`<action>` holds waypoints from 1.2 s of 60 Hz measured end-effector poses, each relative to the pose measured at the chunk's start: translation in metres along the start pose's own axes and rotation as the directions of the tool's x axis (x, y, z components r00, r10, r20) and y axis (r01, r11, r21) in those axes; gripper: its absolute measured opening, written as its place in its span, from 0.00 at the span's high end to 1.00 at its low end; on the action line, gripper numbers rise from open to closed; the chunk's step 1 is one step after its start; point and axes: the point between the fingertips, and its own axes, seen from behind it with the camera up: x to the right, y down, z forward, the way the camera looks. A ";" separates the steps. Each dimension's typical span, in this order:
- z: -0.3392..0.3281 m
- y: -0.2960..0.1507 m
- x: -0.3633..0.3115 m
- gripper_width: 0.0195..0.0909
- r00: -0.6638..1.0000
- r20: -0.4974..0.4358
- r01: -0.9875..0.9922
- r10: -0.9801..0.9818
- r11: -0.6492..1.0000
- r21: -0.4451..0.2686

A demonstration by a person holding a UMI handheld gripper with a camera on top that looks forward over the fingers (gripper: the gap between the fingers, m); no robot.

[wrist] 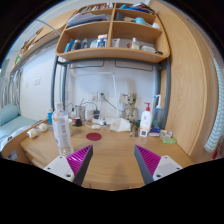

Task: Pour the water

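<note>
1. Clear plastic water bottle (62, 130) stands upright on the wooden desk (110, 160), well ahead of the claw & off to its left side. Looks mostly clear; fill level can't be read.
2. Just right of bottle, further back: small dark-red round thing (94, 136) flat on the desk, maybe a coaster or lid, can't tell which.
3. Further right of bottle, near the wall: small brown figurine (127, 110) upright on a pale base.
4. Right of that: white pump bottle w/ red label (146, 120), upright. Small bits beside it on the desk, too small to name.
5. Left of bottle, at desk edge: white cup-like item (35, 131), contents not visible.
6. Behind bottle: white wall w/ cables & a socket (88, 100).
7. Above bottle: wooden shelf unit (110, 50) holding jars, boxes etc., contents unclear.
8. Nothing sits btwn claw & bottle; bare desk there.
9. Gripper (111, 160): fingers wide apart, purple pads (80, 160) facing inward, nothing held, nothing touched. It hovers over the near desk edge; bottle lies beyond the left finger, not btwn the fingers.
</note>
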 end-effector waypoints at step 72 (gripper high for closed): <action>0.133 -0.032 -0.201 0.68 0.992 0.128 -0.003 -0.020 0.984 0.177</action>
